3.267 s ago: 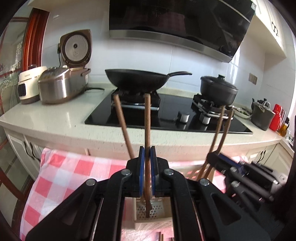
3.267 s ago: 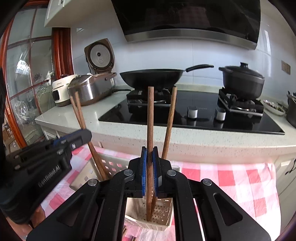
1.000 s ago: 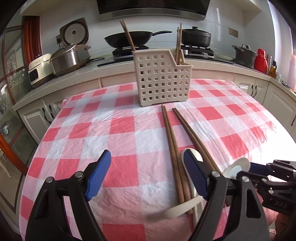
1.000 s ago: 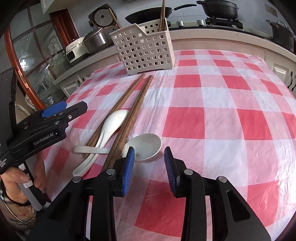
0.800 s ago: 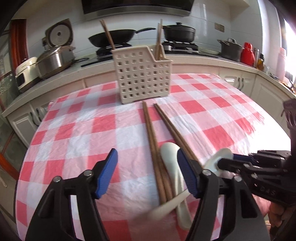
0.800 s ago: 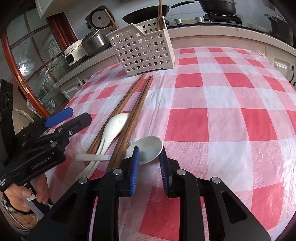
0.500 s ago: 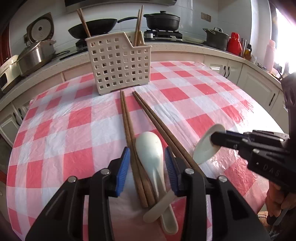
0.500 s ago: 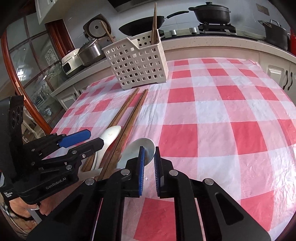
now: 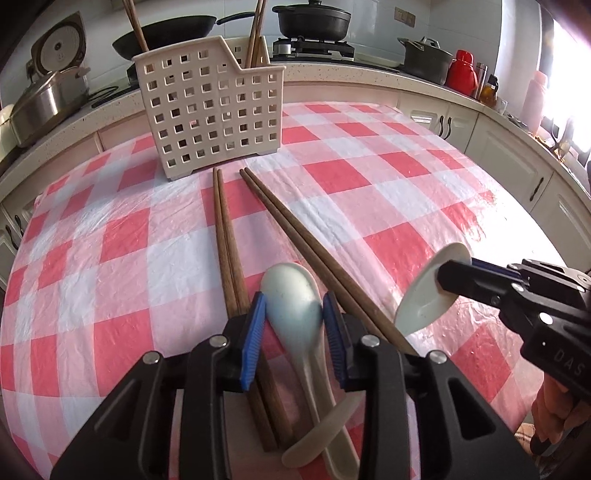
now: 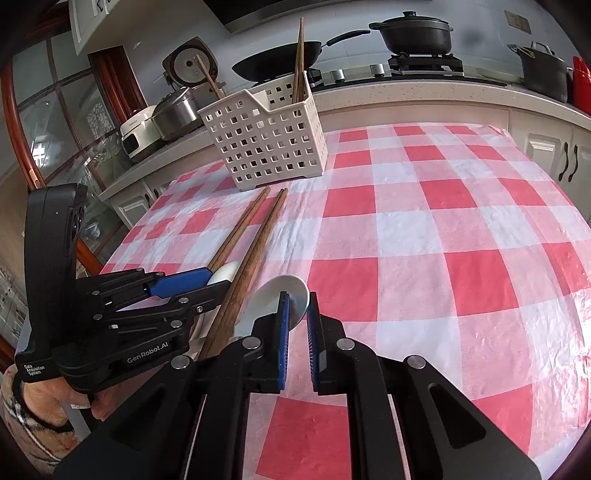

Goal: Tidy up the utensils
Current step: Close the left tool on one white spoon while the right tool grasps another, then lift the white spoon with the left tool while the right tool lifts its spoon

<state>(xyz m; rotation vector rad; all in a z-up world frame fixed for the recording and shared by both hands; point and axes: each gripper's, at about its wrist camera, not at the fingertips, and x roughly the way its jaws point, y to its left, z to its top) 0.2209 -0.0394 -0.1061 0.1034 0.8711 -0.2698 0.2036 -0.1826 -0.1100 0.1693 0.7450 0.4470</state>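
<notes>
Two white ceramic spoons and two pairs of brown chopsticks (image 9: pixel 229 251) lie on the red checked tablecloth. My left gripper (image 9: pixel 293 317) is shut on the bowl of one white spoon (image 9: pixel 295 302). My right gripper (image 10: pixel 295 317) is shut on the rim of the other white spoon (image 10: pixel 280 299), which shows tilted up in the left wrist view (image 9: pixel 428 291). The white perforated utensil basket (image 9: pixel 210 110) stands at the far side with chopsticks upright in it, also seen in the right wrist view (image 10: pixel 266 140).
The second chopstick pair (image 9: pixel 314 254) lies between the two spoons. The table (image 10: pixel 461 221) has a counter behind it with a rice cooker (image 10: pixel 177 103), a wok (image 10: pixel 280 62), black pots (image 10: pixel 413 33) and a red thermos (image 9: pixel 460 68).
Both grippers came down from the basket to the near table edge. The left closed on one spoon's bowl. The right closed on the other spoon's rim and tilted it up.
</notes>
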